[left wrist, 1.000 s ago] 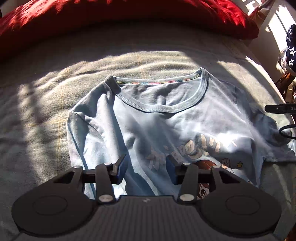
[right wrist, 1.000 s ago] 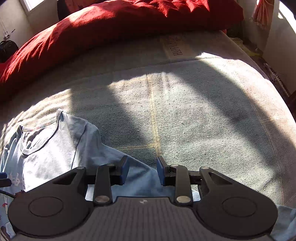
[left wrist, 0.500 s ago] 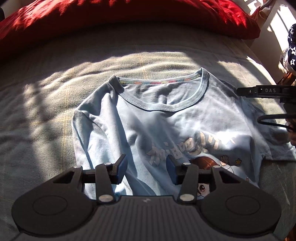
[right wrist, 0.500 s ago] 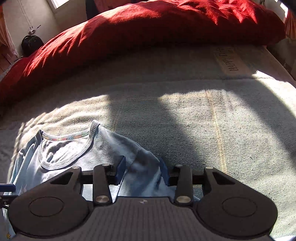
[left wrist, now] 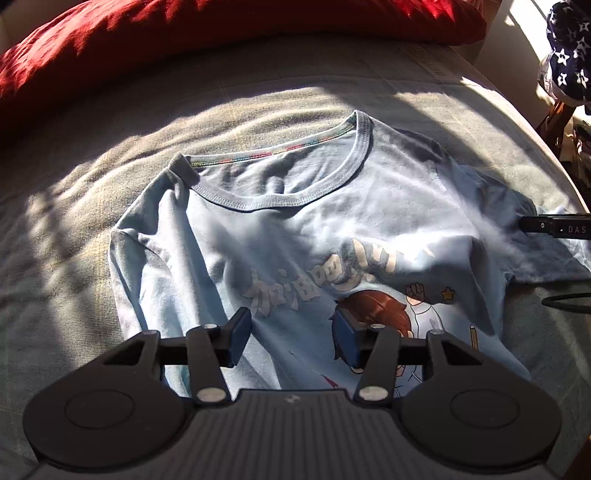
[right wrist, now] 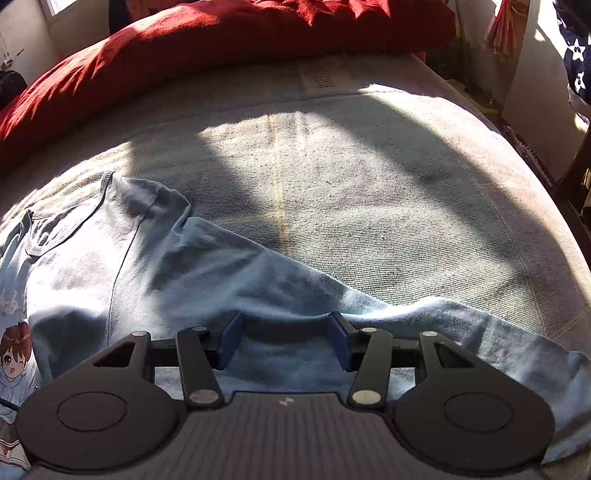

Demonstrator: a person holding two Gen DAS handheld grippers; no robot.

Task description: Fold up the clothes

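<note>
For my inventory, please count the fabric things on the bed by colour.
Light blue cotton T-shirt with cartoon print: 1
Red plush blanket: 1
Grey-green woven bed cover: 1
Total: 3

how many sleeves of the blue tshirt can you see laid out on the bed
2. One sleeve is bunched along the t-shirt's left edge in the left wrist view; the other sleeve stretches out rightward across the bed cover under the right tongs, whose jaws are opening.

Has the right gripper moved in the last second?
Yes. In the left wrist view the right gripper sits lower against the shirt's sleeve than half a second ago, and its jaws are opening over the sleeve.
</note>
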